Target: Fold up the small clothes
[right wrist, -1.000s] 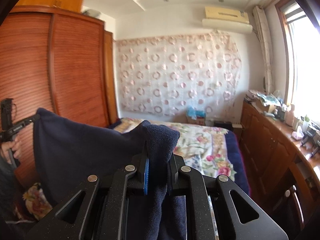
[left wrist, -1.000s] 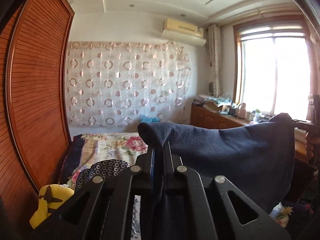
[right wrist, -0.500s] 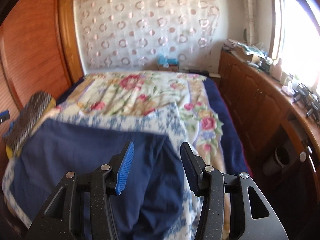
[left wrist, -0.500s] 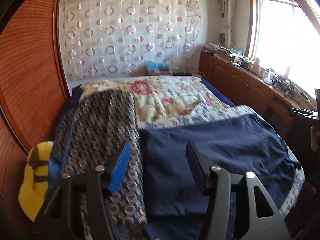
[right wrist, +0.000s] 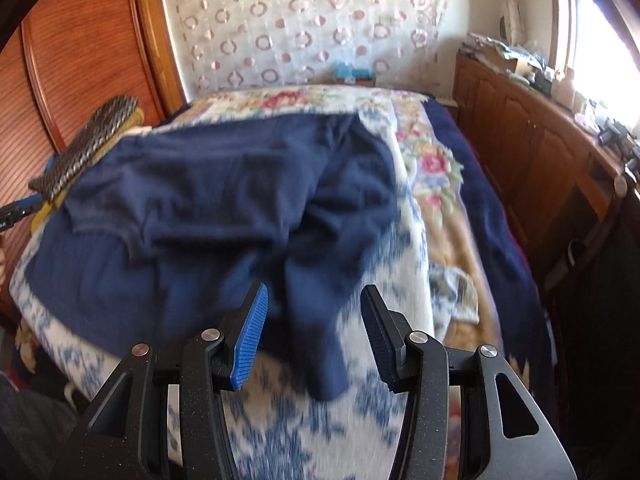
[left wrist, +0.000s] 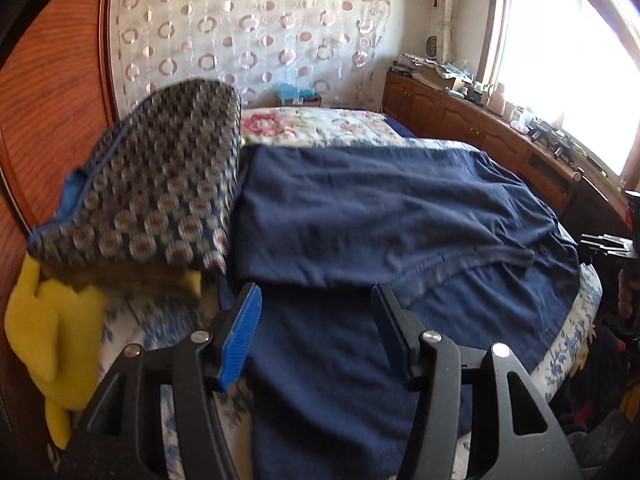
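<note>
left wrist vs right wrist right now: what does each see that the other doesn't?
Left wrist only: the yellow cushion under the patterned folded cloth, and the left gripper, open over the navy garment.

Right wrist only: the right gripper, open above a navy sleeve trailing toward the bed's near edge, plus the floral blanket down the bed's right side.

Both: the navy garment, the patterned cloth, the circle-print curtain, the wooden cabinets.
</note>
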